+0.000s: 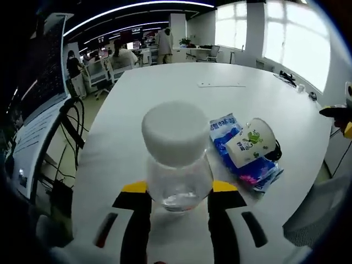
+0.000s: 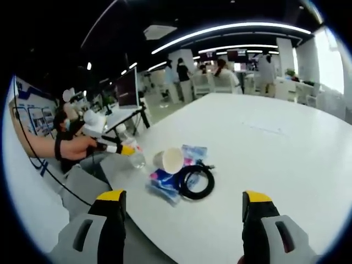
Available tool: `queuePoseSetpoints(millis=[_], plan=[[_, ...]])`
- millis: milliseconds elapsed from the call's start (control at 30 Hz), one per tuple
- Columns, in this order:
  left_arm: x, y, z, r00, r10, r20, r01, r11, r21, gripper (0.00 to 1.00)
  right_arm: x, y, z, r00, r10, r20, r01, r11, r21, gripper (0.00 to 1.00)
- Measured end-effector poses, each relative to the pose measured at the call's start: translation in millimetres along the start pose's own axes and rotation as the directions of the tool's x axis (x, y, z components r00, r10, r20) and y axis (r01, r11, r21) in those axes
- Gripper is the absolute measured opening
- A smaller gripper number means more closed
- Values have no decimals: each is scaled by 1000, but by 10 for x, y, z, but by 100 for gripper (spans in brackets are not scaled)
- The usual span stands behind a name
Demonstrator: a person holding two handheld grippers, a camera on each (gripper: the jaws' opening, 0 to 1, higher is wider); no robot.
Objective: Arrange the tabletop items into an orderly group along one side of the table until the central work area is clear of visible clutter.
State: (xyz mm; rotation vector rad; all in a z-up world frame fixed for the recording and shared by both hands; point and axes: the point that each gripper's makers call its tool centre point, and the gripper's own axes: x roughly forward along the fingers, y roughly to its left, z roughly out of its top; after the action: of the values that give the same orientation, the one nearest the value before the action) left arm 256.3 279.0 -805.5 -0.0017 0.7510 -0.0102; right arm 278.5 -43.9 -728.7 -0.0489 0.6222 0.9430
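Left gripper (image 1: 179, 199) pinches clear jar (image 1: 177, 159) beside paper cup (image 1: 250, 142) on white table (image 1: 165, 93); right gripper (image 2: 183, 206) spread, empty.

In the left gripper view the jar (image 1: 177, 159) stands on the table (image 1: 181, 93) right between the jaws, with the cup (image 1: 250, 142) lying on its side just to its right, on top of the packet (image 1: 234, 148). From the right gripper view the order runs jar (image 2: 136, 158), cup (image 2: 169, 160), then the coiled cable (image 2: 197, 182) – all bunched near the table edge, the cable partly on the packet (image 2: 165, 184).
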Motion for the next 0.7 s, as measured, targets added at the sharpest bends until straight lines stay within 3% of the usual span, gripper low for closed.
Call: queuePoseSetpoints(millis=[300,700], plan=[[-17,-71,4,1000,-19,18,20,997,-69,39,14,21,-37,1000,0,-5,0,1000,8,88],[-3,-77,-37,1000,-19,8,19,998,-61,42,16,13,-5,1000,-3,-4,3,1000,10,87]])
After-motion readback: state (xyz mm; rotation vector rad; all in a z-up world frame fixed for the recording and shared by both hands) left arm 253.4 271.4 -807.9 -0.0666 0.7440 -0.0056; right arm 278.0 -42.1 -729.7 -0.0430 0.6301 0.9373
